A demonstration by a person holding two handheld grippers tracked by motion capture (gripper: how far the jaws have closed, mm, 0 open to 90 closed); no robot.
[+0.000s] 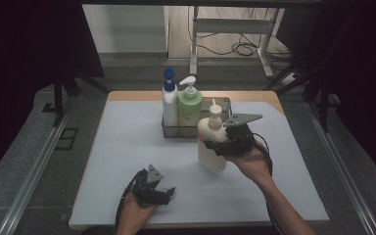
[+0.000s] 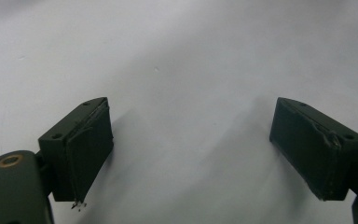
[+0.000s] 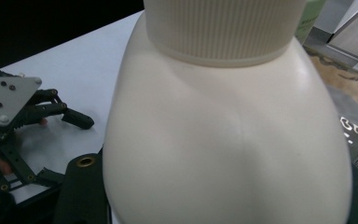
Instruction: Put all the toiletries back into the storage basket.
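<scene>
Cream plastic pump bottle [image 1: 212, 142] sits clamped at its shoulder in my right gripper [image 1: 219, 143], lifted off the white desk [image 1: 127, 147] and tilted, its long axis leaning from vertical. The dark wire basket [image 1: 225, 105] lies just behind and left of it. My left gripper [image 1: 162, 192] rests apart and empty, near the front edge.

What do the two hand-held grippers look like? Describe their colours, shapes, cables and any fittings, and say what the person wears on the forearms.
Both the left gripper and the right gripper are black linkage frames with two blocky, flat-padded jaws. Each carries a grey three-cornered plate with small dark screws, brass-coloured pivot rings show at the joints, and a black cable trails from each. The forearms are bare, with no sleeves visible.
</scene>
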